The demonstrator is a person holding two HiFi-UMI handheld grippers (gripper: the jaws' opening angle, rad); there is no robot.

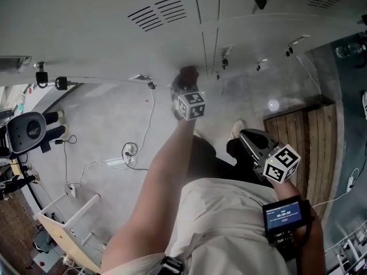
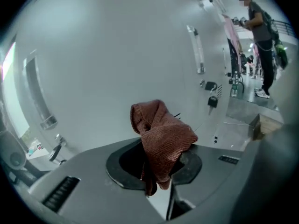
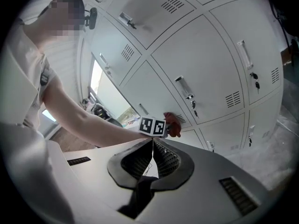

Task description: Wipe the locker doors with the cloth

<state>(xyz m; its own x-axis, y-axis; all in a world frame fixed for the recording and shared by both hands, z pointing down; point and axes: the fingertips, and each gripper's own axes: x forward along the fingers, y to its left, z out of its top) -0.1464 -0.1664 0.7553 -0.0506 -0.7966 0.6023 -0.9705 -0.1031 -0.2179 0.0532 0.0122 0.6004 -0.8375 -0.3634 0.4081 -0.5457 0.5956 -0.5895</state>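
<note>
While left tongs (image 2: pixel 158 164) grip cloth (image 2: pixel 163 134) near door edge (image 1: pixel 205 46), right tongs (image 3: pixel 152 146) hang clear

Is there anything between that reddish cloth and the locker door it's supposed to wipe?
Nothing visible. The left gripper is shut on the cloth, which faces bare locker door; the handle and padlock lie off to one side.
</note>
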